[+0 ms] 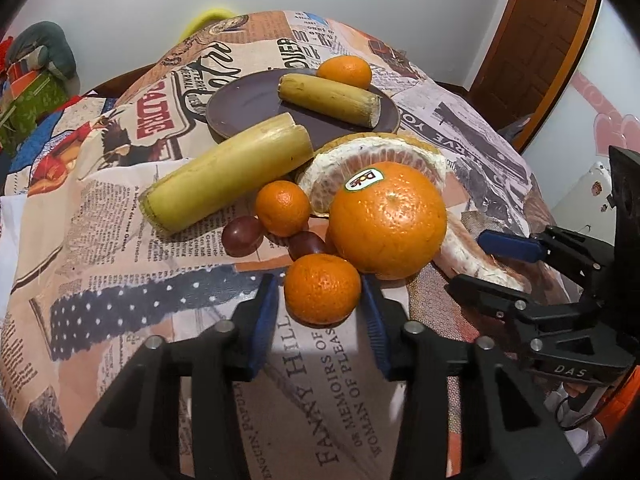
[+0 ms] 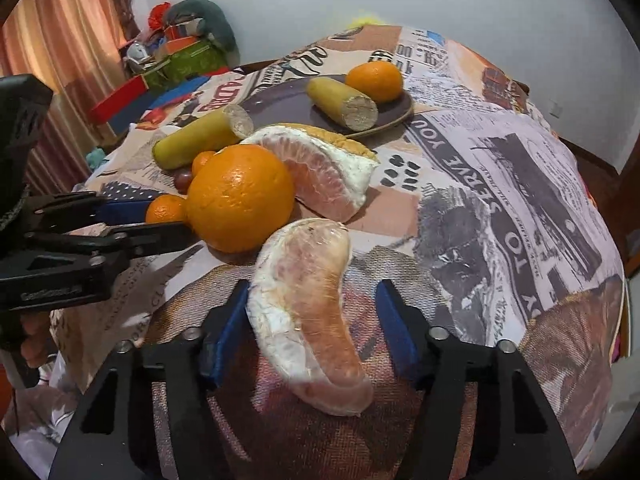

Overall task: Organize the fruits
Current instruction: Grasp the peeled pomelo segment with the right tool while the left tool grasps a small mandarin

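My left gripper (image 1: 320, 300) is open, its blue pads on either side of a small mandarin (image 1: 322, 288) on the cloth, not touching it. My right gripper (image 2: 310, 320) is open around a peeled pomelo segment (image 2: 308, 312) lying between its fingers; it also shows in the left wrist view (image 1: 484, 260). A big orange (image 1: 388, 220) with a sticker, a second mandarin (image 1: 283, 208), two red grapes (image 1: 242, 235), a sugarcane piece (image 1: 228, 172) and a larger pomelo wedge (image 1: 372, 160) lie close together. A dark plate (image 1: 248, 108) holds another sugarcane piece (image 1: 330, 98) and a mandarin (image 1: 346, 72).
The table (image 2: 520, 200) has a newspaper-print cloth and drops off at the right and front edges. Boxes and a stuffed item (image 2: 188, 48) are piled behind on the left. A wooden door (image 1: 540, 40) stands at the back right.
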Demonstrator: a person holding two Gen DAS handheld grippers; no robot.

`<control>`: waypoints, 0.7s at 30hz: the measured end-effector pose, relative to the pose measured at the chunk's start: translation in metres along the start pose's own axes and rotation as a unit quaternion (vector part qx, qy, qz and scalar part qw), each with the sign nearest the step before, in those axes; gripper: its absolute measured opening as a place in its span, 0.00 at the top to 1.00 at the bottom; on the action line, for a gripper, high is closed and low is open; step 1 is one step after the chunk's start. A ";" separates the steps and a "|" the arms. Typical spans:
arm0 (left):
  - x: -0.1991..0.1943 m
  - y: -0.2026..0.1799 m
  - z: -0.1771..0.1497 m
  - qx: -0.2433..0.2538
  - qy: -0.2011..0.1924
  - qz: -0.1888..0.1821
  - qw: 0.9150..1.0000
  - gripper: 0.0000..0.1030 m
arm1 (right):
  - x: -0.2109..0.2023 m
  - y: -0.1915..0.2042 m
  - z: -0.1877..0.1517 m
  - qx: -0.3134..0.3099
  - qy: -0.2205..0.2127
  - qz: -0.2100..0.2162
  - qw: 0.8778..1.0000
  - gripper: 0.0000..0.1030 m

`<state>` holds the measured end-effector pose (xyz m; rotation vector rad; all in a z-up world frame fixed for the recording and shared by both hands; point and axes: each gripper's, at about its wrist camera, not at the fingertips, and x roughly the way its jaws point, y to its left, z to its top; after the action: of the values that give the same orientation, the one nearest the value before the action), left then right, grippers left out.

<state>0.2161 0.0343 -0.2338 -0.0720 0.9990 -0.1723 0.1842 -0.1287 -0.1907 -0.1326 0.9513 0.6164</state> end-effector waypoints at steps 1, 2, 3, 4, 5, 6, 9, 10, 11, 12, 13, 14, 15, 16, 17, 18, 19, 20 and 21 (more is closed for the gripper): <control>0.001 0.000 0.000 -0.002 -0.001 -0.005 1.000 0.64 | 0.000 0.000 0.000 -0.002 0.000 0.004 1.000 0.56; 0.001 -0.001 -0.001 -0.001 -0.002 -0.004 1.000 0.64 | 0.000 0.002 0.000 -0.004 -0.001 0.008 1.000 0.60; 0.000 -0.001 -0.001 0.002 -0.004 -0.001 1.000 0.64 | -0.001 0.002 0.000 -0.004 -0.001 0.007 1.000 0.60; 0.000 -0.002 -0.001 0.003 -0.005 0.000 1.000 0.64 | 0.000 0.002 0.001 -0.003 -0.002 0.006 1.000 0.60; 0.000 -0.002 -0.001 0.003 -0.005 0.000 1.000 0.64 | 0.000 0.002 0.001 -0.001 -0.004 0.006 1.000 0.61; -0.001 -0.002 -0.002 0.003 -0.005 0.000 1.000 0.64 | -0.001 0.002 0.001 0.001 -0.006 0.007 1.000 0.61; -0.005 -0.001 -0.001 0.001 -0.008 0.000 1.000 0.64 | -0.002 0.001 0.001 0.009 -0.006 0.009 1.000 0.61; -0.008 -0.001 -0.001 0.000 -0.011 0.001 1.000 0.64 | -0.004 0.001 0.002 0.010 -0.007 0.010 1.000 0.61; -0.013 0.000 0.000 -0.001 -0.017 0.001 1.000 0.64 | -0.005 0.001 0.002 0.011 -0.008 0.010 1.000 0.61; -0.016 0.000 0.001 -0.001 -0.022 0.000 1.000 0.64 | -0.008 0.002 0.002 0.011 -0.011 0.008 1.000 0.61; -0.021 0.000 0.002 -0.002 -0.027 0.000 1.000 0.64 | -0.010 0.001 0.003 0.011 -0.013 0.007 1.000 0.61; -0.024 0.001 0.003 -0.002 -0.031 0.000 1.000 0.64 | -0.014 0.001 0.004 0.011 -0.017 0.006 1.000 0.61; -0.028 0.000 0.005 -0.001 -0.035 0.001 0.999 0.64 | -0.016 0.001 0.005 0.011 -0.020 0.005 1.000 0.61; -0.032 0.000 0.006 -0.002 -0.040 0.001 0.999 0.64 | -0.019 0.001 0.006 0.012 -0.024 0.004 1.000 0.61; -0.037 0.000 0.008 -0.001 -0.047 0.001 0.999 0.64 | -0.021 0.000 0.007 0.013 -0.027 0.003 1.000 0.61; -0.041 0.000 0.009 0.000 -0.051 0.002 0.999 0.64 | -0.024 0.000 0.008 0.015 -0.031 0.002 0.999 0.61; -0.045 -0.001 0.011 0.000 -0.056 0.002 0.998 0.64 | -0.027 -0.001 0.011 0.015 -0.035 0.002 0.999 0.61; -0.049 -0.001 0.013 0.000 -0.062 0.003 0.998 0.64 | -0.031 -0.001 0.013 0.017 -0.040 0.000 0.999 0.61; -0.053 -0.001 0.016 0.001 -0.068 0.003 0.998 0.64 | -0.034 -0.001 0.015 0.017 -0.045 -0.001 0.999 0.61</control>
<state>0.2016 0.0421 -0.1811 -0.0782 0.8625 -0.1608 0.1812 -0.1392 -0.1555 -0.0747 0.8744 0.5982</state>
